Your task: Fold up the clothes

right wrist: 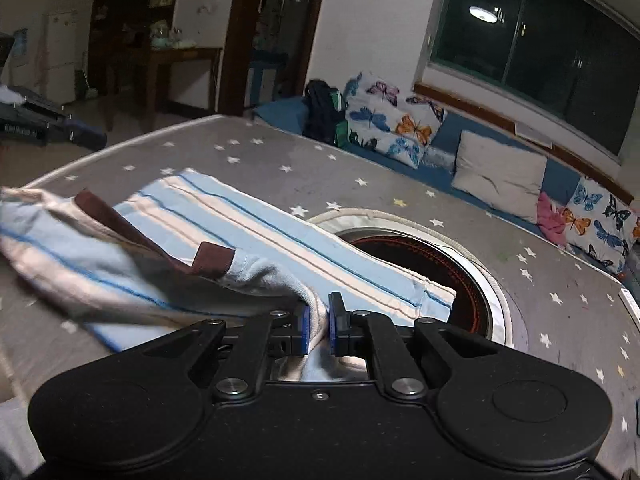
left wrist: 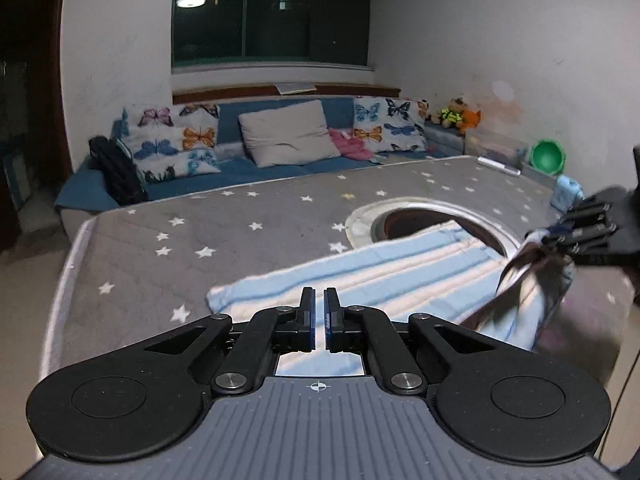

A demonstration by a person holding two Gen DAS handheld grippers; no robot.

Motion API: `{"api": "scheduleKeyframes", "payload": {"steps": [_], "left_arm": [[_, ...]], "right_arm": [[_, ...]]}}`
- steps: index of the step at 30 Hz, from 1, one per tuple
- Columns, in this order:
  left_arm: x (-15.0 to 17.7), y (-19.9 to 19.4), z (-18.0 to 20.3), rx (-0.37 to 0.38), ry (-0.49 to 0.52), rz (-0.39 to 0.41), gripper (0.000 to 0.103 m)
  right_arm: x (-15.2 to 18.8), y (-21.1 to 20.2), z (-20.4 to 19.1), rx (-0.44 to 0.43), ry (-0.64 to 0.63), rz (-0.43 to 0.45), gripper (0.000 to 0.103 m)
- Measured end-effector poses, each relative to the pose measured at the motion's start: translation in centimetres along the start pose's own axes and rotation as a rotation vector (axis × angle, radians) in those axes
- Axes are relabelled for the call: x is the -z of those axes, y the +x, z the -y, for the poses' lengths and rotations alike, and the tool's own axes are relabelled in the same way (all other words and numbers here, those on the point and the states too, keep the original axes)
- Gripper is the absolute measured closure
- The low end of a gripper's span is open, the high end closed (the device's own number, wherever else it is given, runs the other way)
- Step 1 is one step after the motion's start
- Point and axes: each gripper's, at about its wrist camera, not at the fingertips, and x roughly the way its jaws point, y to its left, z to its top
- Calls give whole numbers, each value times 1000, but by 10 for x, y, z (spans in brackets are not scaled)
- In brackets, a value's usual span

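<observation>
Room: night-time living room, dark window, blue sofa (left wrist: 240, 168) with butterfly cushions along the far wall
Surface: grey star-print tabletop (left wrist: 224, 236) with a round metal-rimmed opening (left wrist: 424, 210) sunk in its middle
Garment: light blue striped shirt (left wrist: 360, 276) with brown trim, lying across the tabletop beside the opening, one end overlapping its rim; the main panel looks flat and already doubled
Right gripper (right wrist: 318, 326): fingers clamped on a bunched fold of the shirt, that end raised off the tabletop and hanging blurred in the left wrist view
Left gripper (left wrist: 319, 320): fingers nearly together with only a thin slit between, nothing seen between them, poised at the near edge of the flat shirt
Step in hand: judged to be carrying the lifted end over the flat part to lay a fold
Doing it well: keep the held cloth taut, carry it low, line up its edge with the stripes below, then set it down before letting go
Left side's part: pinning the flat panel would stop it sliding
Risk: the end over the opening may sag in and pull the fold askew
</observation>
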Motion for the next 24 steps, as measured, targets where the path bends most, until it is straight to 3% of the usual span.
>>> {"api": "scheduleKeyframes", "payload": {"steps": [4, 5, 8, 11, 15, 20, 22, 23, 24], "left_arm": [[3, -9, 2, 70, -7, -43, 96], [6, -13, 4, 79, -5, -46, 91], [20, -30, 10, 80, -11, -52, 55], [41, -50, 15, 54, -34, -65, 52], [60, -54, 14, 85, -129, -100, 40], [70, -40, 18, 119, -159, -121, 42], [70, -36, 21, 128, -146, -116, 69], [70, -32, 23, 125, -136, -118, 91], [69, -30, 22, 120, -135, -116, 91]], "right_arm": [[4, 14, 1, 1, -15, -21, 93], [5, 16, 1, -2, -16, -23, 93], [9, 17, 0, -5, -16, -26, 93], [11, 18, -1, -6, -12, -27, 93], [13, 18, -4, -8, -9, -28, 93], [16, 17, -5, -1, 2, -35, 93], [17, 16, -5, 2, 2, -37, 93], [17, 15, -6, 4, 3, -38, 93], [17, 15, -6, 5, 1, -37, 93]]}}
